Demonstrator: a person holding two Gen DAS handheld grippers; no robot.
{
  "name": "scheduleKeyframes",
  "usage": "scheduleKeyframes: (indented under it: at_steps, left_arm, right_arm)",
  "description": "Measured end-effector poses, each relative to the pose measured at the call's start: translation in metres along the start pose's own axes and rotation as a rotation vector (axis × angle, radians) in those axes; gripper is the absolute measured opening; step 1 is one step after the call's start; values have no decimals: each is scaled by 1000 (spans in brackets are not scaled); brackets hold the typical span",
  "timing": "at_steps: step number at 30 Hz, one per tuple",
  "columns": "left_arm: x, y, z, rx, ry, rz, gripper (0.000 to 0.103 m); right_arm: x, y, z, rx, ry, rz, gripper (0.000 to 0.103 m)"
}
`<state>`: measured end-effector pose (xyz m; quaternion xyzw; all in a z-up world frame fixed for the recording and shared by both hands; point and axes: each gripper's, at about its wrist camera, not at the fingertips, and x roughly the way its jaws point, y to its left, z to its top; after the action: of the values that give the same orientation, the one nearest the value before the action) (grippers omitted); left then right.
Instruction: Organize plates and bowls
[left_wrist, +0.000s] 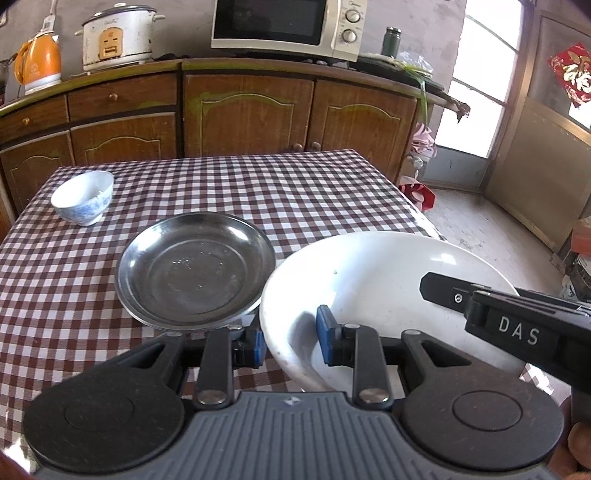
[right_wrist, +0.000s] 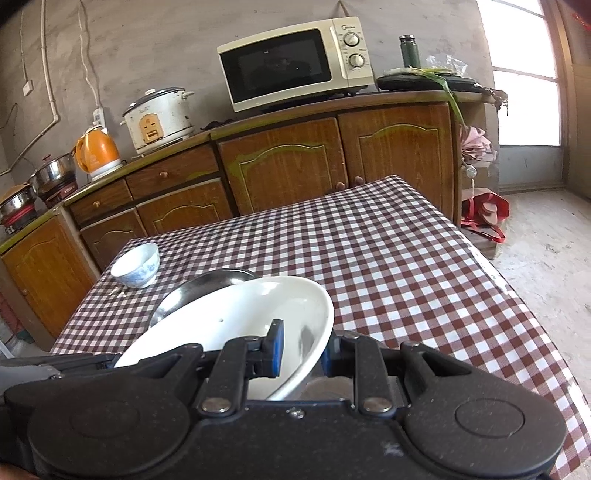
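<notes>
Both grippers are sharing one load. The left gripper (left_wrist: 290, 341) is pinching the near rim of a white plate (left_wrist: 384, 280), low and right of centre in the left wrist view. The right gripper (right_wrist: 303, 349) is pinching the opposite rim, so the wide plate is held tilted above the checked surface (right_wrist: 406, 258). A steel plate (left_wrist: 194, 269) is lying just left of it, probably the stacking spot. A small blue-patterned bowl (left_wrist: 83, 197) is sitting at upper left.

Far half of table (left_wrist: 295, 192): lying open.
Left: steel plate (left_wrist: 195, 269), small bowl (left_wrist: 83, 197) blocking.
Right: white plate (left_wrist: 380, 280) overhanging.
</notes>
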<state>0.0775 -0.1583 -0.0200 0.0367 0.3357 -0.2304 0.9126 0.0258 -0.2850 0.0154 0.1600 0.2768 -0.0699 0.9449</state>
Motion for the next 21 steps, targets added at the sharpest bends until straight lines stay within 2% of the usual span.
scheduleKeyframes:
  at_steps: [10,21]
  left_arm:
    - [10,-11,-5,22,19,-28,28]
    - [30,-16,-14,32,57,-40,28]
  right_arm:
    - [-2,-19,-8,20,11,-27,26]
    - [14,-33,-20,31,52,-47,26]
